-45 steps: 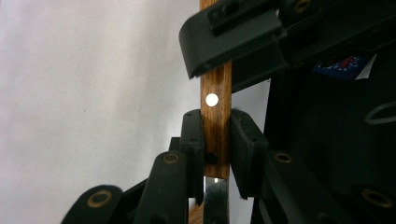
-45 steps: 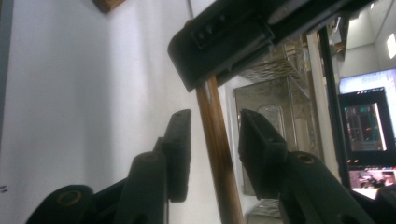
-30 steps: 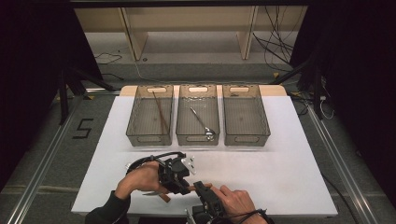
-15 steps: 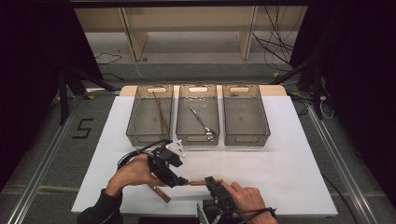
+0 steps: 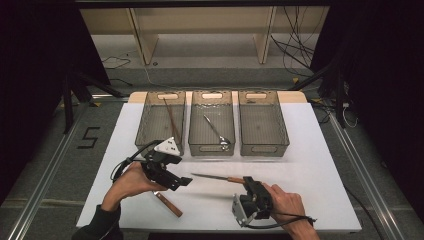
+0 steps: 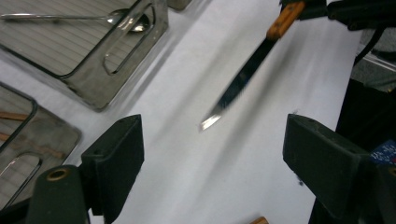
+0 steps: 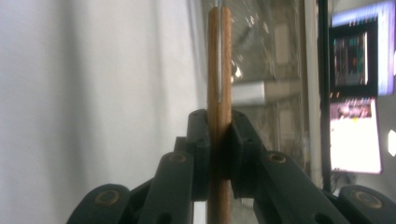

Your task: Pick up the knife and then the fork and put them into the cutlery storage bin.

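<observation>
A knife (image 5: 215, 177) with a wooden handle and a thin steel blade hangs level just above the white table, its tip pointing left. My right gripper (image 5: 246, 182) is shut on the handle, and in the right gripper view the wooden handle (image 7: 218, 70) stands upright between the clamped jaws of the gripper (image 7: 218, 122). My left gripper (image 5: 181, 182) is open to the left of the blade tip, apart from it. In the left gripper view the blurred blade (image 6: 238, 86) lies beyond the wide-spread jaws of that gripper (image 6: 212, 128), which hold nothing.
Three grey bins stand in a row at the back: the left bin (image 5: 150, 112) holds chopsticks, the middle bin (image 5: 196, 120) a spoon (image 5: 220, 136), and the right bin (image 5: 280, 120) looks bare. A second wooden-handled piece (image 5: 168, 204) lies near the front edge under my left hand.
The two grippers, close together a second ago, have drawn apart. The right one has carried the knife to the right by its handle; the left one has shifted left and back.
</observation>
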Available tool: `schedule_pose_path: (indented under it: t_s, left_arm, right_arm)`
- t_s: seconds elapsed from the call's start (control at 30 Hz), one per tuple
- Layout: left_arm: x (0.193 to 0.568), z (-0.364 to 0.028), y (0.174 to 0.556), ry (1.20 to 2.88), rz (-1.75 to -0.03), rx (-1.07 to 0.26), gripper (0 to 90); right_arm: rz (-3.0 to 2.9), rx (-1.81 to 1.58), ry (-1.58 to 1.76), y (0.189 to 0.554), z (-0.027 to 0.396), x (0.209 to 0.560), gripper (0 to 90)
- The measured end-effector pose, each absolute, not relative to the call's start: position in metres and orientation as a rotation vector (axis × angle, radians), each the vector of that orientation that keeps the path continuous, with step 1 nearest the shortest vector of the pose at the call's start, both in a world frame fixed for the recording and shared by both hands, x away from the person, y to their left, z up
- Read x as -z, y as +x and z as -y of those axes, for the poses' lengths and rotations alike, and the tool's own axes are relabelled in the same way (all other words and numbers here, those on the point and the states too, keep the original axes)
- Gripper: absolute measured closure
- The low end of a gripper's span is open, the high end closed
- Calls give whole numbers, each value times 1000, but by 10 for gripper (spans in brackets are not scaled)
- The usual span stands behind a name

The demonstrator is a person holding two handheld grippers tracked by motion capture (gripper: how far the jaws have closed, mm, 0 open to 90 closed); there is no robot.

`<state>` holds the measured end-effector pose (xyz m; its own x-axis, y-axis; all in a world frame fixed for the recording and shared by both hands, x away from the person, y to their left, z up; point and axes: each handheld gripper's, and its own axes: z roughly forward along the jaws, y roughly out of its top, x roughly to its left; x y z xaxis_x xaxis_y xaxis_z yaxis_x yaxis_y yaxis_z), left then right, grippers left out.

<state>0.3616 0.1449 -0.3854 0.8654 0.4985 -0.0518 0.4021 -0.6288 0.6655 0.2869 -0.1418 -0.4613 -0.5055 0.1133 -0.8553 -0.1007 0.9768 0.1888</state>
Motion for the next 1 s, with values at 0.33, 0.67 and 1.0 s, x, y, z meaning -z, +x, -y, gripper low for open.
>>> schedule_pose_path:
  t_s: [0.33,0.67,1.0]
  left_arm:
    - [397,-162,356,2255,-720,-200,174]
    - [408,-174,350,2206,-744,-240,167]
    - [416,-181,350,2183,-769,-253,165]
  right_arm:
    - [-2137,-393,298,319,171,439,811]
    - [-2187,-825,763,355,191,403,812]
    - [-2155,-1142,1271,415,216,389,811]
